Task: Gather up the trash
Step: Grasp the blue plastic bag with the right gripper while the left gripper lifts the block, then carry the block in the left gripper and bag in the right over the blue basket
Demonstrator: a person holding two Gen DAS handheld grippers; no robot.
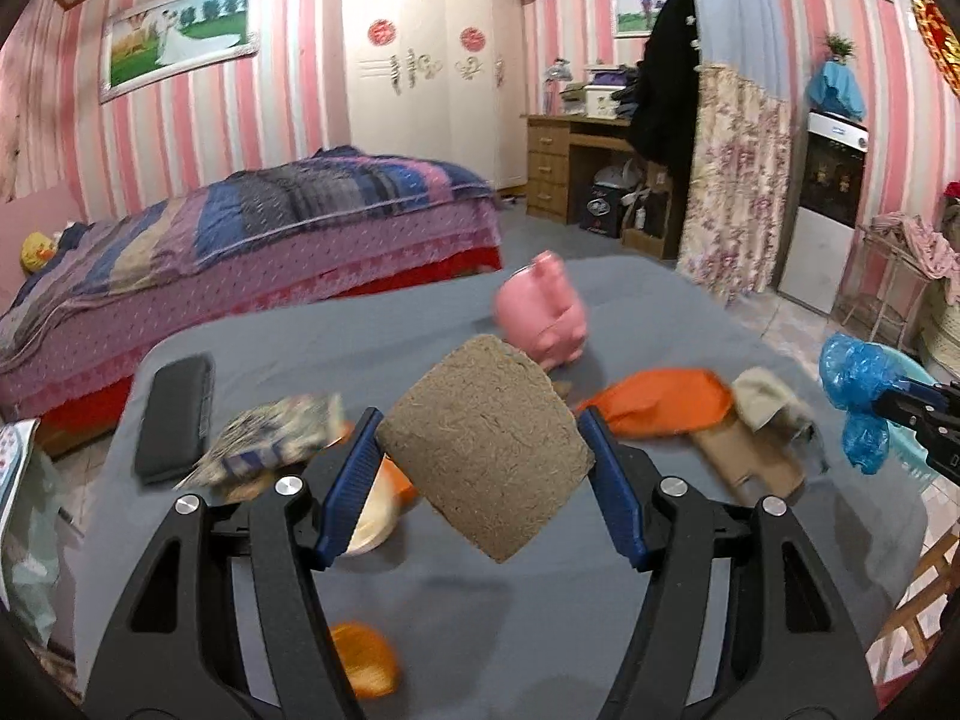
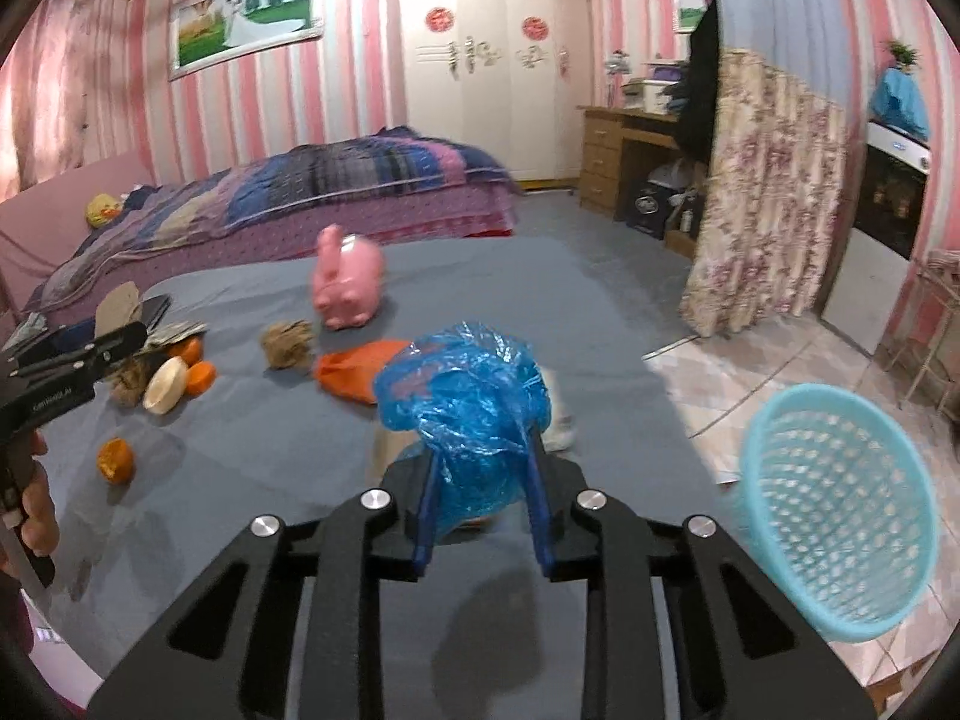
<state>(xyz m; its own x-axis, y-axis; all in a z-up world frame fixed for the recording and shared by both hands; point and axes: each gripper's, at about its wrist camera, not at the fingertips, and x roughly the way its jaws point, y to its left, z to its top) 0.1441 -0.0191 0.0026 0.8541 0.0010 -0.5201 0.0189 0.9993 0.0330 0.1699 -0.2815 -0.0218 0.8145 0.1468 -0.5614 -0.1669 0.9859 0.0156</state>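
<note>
Trash lies scattered over the grey-covered table (image 2: 240,438): at left, orange peel (image 2: 115,461) and a black case (image 1: 174,417). Left gripper (image 1: 483,453) clamps a brown fibrous block (image 1: 486,450), held clear above the cloth. Centre, a pink piggy bank (image 2: 349,285). Right gripper (image 2: 483,462) pinches a crumpled blue plastic bag (image 2: 468,402); a turquoise mesh basket (image 2: 840,516) stands just beside, rightward.

Both grippers (image 1: 486,450) (image 2: 483,474), jaws clamped

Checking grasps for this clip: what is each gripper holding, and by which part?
Left gripper clamps the brown fibrous slab across two opposite edges. Right gripper pinches the crumpled blue plastic bag at its lower half.
</note>
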